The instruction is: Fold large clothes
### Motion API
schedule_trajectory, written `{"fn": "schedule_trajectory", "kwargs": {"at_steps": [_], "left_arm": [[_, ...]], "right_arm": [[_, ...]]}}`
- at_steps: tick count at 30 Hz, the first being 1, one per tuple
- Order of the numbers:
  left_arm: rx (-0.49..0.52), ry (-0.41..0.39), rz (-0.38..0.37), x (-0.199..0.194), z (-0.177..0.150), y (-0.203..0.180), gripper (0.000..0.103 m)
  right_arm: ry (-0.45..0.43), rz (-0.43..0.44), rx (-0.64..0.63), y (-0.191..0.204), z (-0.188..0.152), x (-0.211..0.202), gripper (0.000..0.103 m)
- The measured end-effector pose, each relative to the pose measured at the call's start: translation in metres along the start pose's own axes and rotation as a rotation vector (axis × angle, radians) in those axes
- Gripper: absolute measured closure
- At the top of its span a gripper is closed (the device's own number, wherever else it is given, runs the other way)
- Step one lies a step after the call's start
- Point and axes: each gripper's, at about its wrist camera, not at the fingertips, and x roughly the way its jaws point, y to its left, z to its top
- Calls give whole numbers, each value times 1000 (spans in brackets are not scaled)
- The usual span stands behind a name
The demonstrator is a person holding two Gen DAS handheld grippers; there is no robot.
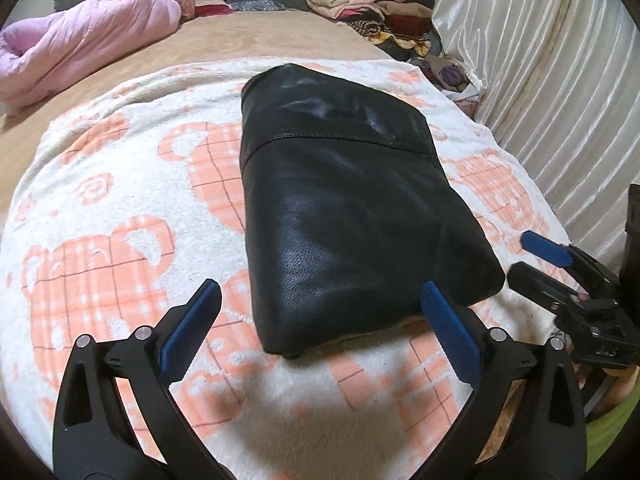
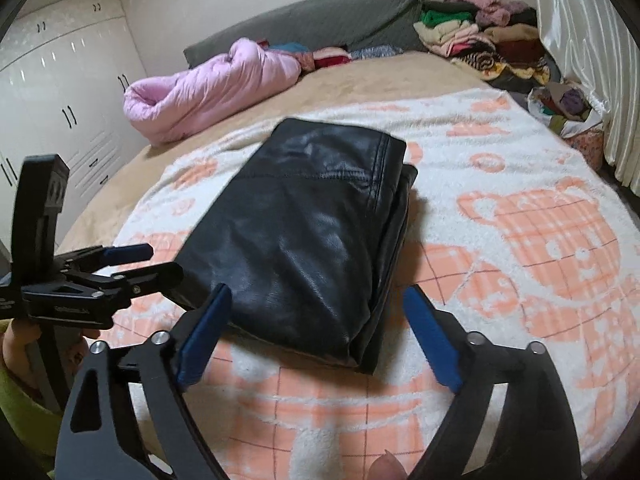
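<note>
The bed is wide, and a blanket with an orange pattern covers its near part as a soft, flat work surface, which is probably why the folding happens here and not by the heaps. On the middle of the blanket lies the jacket, black and leather-like, folded into a compact oblong; its stacked edges show along the right side in the right wrist view, the smooth fold on the left. It looks finished, or nearly so. Bare blanket runs all round it, broadest to the left, while a curtain closes off the right edge of the bed. A pink quilt and a clothes pile sit well back, clear of the work. The left gripper stands just before the jacket's near end, fingers spread wide, holding nothing. The right gripper does likewise at the near right corner, wide and empty.
</note>
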Motion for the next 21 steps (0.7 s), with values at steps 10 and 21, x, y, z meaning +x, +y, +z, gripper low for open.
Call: {"fn": "schedule_trajectory", "kwargs": {"at_steps": [10, 21], "left_arm": [[2, -86, 17, -36, -29, 2, 10], [-14, -84, 21, -44, -61, 0, 9]], "right_arm": [[-111, -52, -34, 25, -23, -41, 4], [-81, -90, 8, 31, -61, -40, 4]]}}
